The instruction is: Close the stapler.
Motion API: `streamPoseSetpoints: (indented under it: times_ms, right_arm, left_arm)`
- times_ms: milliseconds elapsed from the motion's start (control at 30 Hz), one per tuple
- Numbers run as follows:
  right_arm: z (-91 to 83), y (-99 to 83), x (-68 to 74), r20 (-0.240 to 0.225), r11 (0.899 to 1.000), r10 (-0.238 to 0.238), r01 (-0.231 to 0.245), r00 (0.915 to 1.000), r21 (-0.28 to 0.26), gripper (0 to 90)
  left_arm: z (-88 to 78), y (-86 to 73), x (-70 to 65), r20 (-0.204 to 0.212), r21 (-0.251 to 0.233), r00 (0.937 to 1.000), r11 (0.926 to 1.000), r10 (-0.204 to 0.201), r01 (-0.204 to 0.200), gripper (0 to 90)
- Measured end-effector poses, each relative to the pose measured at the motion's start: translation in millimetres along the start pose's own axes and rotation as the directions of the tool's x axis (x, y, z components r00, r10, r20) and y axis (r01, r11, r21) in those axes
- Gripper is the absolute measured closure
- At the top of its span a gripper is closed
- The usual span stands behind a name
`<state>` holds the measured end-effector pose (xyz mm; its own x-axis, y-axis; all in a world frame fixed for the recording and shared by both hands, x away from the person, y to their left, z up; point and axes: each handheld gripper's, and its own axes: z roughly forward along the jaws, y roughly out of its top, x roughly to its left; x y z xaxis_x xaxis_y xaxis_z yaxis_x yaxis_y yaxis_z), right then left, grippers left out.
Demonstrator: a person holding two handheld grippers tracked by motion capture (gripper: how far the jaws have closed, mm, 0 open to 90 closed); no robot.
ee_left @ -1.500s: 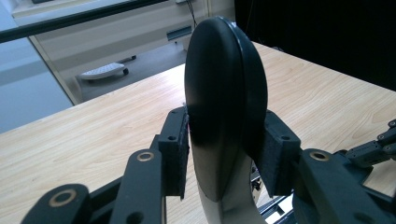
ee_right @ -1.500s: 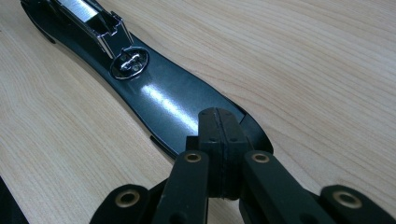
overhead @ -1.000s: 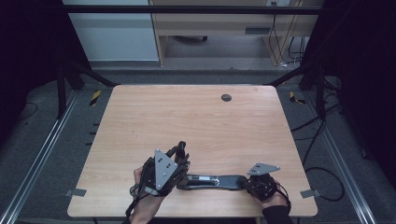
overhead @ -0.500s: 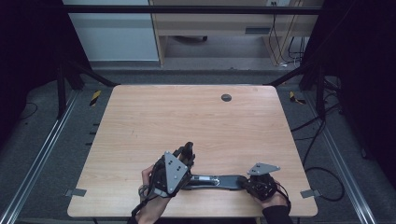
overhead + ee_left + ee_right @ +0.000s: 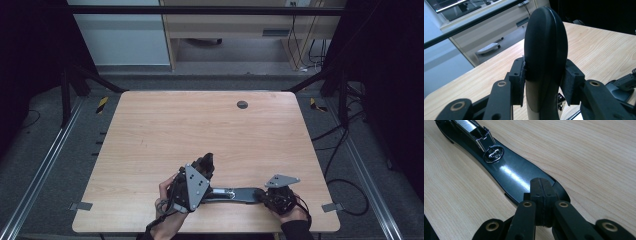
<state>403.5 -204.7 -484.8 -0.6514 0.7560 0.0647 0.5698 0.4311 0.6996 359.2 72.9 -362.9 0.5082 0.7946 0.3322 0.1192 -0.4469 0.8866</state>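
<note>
we find the black stapler (image 5: 235, 194) lying flat near the 6 o'clock edge of the wooden table (image 5: 200, 130). the left gripper (image 5: 545, 82) clamps the stapler's raised black top arm (image 5: 545, 42) between its pads, at 9 o'clock of the base. the right gripper (image 5: 541, 202) has its jaws together, pads touching, pressed down on the base's rounded end (image 5: 524, 182) at 3 o'clock. a dark round grommet (image 5: 242, 104) sits toward 12 o'clock.

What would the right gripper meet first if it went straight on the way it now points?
Likely the black stapler: the right gripper, shut, presses on its near end and points along its body toward the left gripper.
</note>
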Motion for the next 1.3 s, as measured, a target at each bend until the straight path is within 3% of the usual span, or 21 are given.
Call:
streamPoseSetpoints:
  times_ms: [533,867,900,1033,1300]
  right_arm:
    - [-0.1,0.2,-0.2,0.001,1.0,0.004,-0.004,1.0,0.004,90.0]
    - [0.1,0.2,-0.4,-0.003,1.0,0.002,-0.002,1.0,0.001,90.0]
    - [0.2,0.2,-0.3,-0.003,1.0,0.003,-0.003,1.0,0.0,90.0]
    - [0.0,0.1,0.0,-0.004,1.0,0.001,-0.001,1.0,0.003,90.0]
    - [0.5,0.3,-0.5,-0.008,1.0,-0.003,0.003,1.0,-0.001,90.0]
  left_arm:
    - [7.3,1.0,-17.0,-0.029,-0.011,0.9975,0.9978,0.065,-0.065,58.4]
    - [13.0,1.8,-30.4,-0.053,-0.01,0.9912,0.9925,0.121,-0.122,58.7]
    - [15.3,2.1,-36.0,-0.059,-0.007,0.9873,0.989,0.147,-0.148,58.7]
    - [20.4,2.1,-46.7,-0.074,-0.004,0.9799,0.9826,0.185,-0.186,58.6]
    - [27.5,2.5,-59.8,-0.081,0.01,0.97,0.9734,0.229,-0.229,58.2]
